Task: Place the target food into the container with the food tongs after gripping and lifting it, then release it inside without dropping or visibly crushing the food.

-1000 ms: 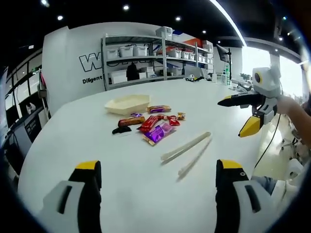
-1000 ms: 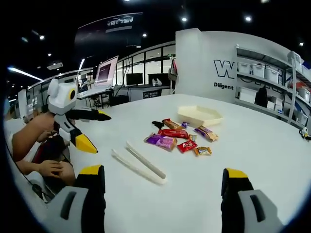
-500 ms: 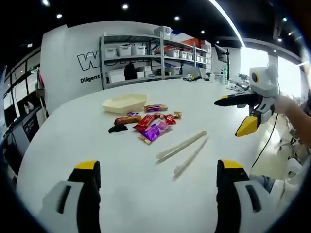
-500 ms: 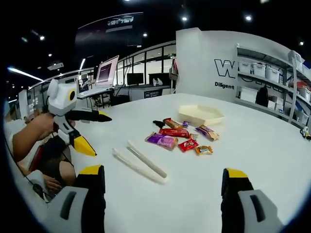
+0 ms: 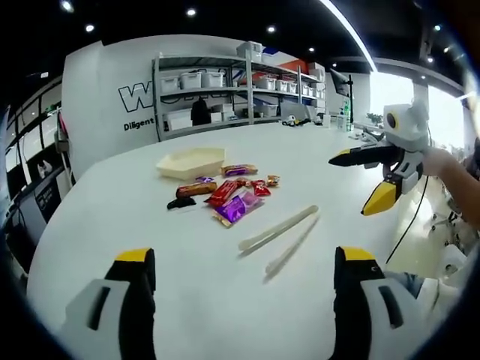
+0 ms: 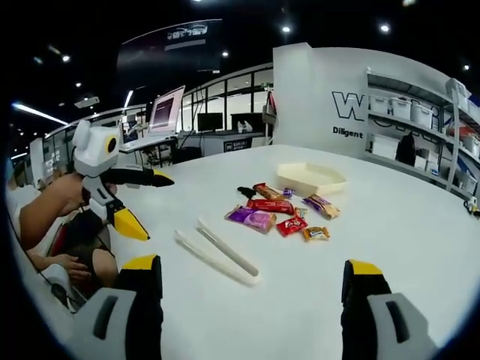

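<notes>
We count one pair of cream food tongs [image 5: 279,234] [image 6: 217,251], one shallow cream container [image 5: 191,160] [image 6: 310,178], and a cluster of wrapped snacks [image 5: 228,194] [image 6: 279,209] on the white surface [image 5: 150,225] [image 6: 390,225]; the smallest pieces blur, so we make out about eight packets, among them a purple wrapper [image 5: 234,208] [image 6: 250,217], a red wrapper [image 5: 225,192] [image 6: 268,205] and a black piece [image 5: 181,202] [image 6: 245,192]. Taking the tongs as our landmark, the snacks lie near them on the side toward the container, which sits just beyond the snacks. The tongs lie flat, their two arms splayed apart, touched by neither gripper. The left gripper [image 5: 240,277] [image 6: 139,196] hovers on the side of the tongs away from the snacks, jaws spread wide and holding nothing. The right gripper [image 6: 247,281] [image 5: 360,176], held in a person's hand [image 5: 439,159], hangs above the surface well apart from the tongs, jaws likewise spread and holding nothing.
</notes>
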Tool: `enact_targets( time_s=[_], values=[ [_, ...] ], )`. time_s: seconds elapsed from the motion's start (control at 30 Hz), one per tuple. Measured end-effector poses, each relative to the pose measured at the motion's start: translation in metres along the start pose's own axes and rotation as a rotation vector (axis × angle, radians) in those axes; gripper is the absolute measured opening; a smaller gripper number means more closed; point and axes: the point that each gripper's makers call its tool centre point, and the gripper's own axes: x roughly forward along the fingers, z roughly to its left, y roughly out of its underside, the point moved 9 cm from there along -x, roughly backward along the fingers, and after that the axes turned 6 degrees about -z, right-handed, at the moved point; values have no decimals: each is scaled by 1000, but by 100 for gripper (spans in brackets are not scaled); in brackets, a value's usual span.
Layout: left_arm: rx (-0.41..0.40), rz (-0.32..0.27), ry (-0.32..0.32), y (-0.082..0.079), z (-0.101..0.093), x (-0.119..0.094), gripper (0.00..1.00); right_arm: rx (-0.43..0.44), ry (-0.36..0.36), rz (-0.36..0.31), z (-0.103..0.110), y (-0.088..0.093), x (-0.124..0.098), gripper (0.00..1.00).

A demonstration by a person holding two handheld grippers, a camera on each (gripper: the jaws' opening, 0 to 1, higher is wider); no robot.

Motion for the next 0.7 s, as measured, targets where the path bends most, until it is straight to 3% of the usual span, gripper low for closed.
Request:
enact_targets(
  time_s=[0.7],
  values=[
    [4, 1, -27, -2, 2, -4, 97, 17, -7, -23, -4, -1, 2, 100]
  ],
)
